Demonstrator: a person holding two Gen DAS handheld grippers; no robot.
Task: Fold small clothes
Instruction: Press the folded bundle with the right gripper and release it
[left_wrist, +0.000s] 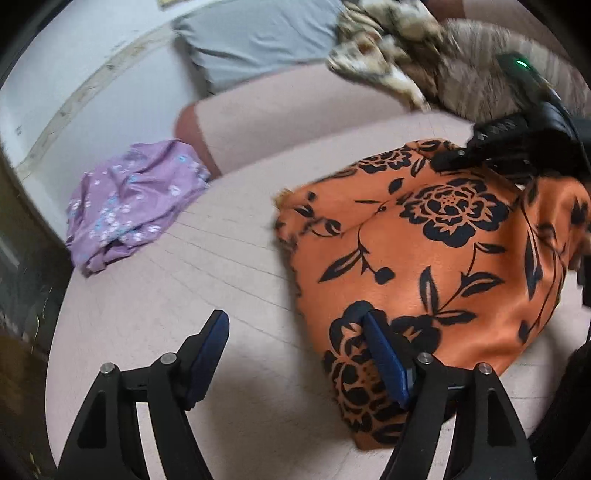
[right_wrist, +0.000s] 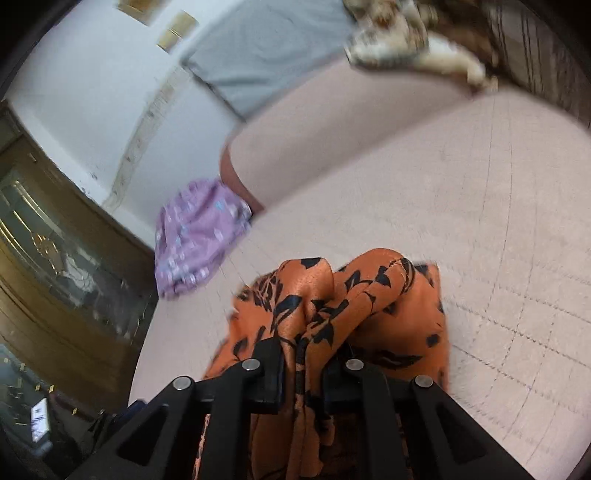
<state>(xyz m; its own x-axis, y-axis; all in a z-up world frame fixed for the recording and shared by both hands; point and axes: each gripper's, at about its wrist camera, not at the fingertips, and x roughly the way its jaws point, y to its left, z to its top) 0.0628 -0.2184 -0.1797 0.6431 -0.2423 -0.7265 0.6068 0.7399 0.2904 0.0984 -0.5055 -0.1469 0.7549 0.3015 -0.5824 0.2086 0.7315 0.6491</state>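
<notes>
the right claw (right_wrist: 303, 373) was clamped on a bunched fold of the orange flowered cloth (right_wrist: 332, 302), lifting that edge off the pink bed cover (right_wrist: 480, 221). the left claw (left_wrist: 295, 354) stood wide and held nothing, its right finger (left_wrist: 386, 356) over the cloth's near edge and its left finger over bare cover. from the left camera, the cloth (left_wrist: 443, 258) lay mostly flat with its far corner raised under the right claw (left_wrist: 454, 157). to fold well, i judged the left claw should pinch the near corner, so both edges travel together and the slippery cloth does not slide. a purple garment (left_wrist: 129, 206) lay well apart, by the bed's edge.
</notes>
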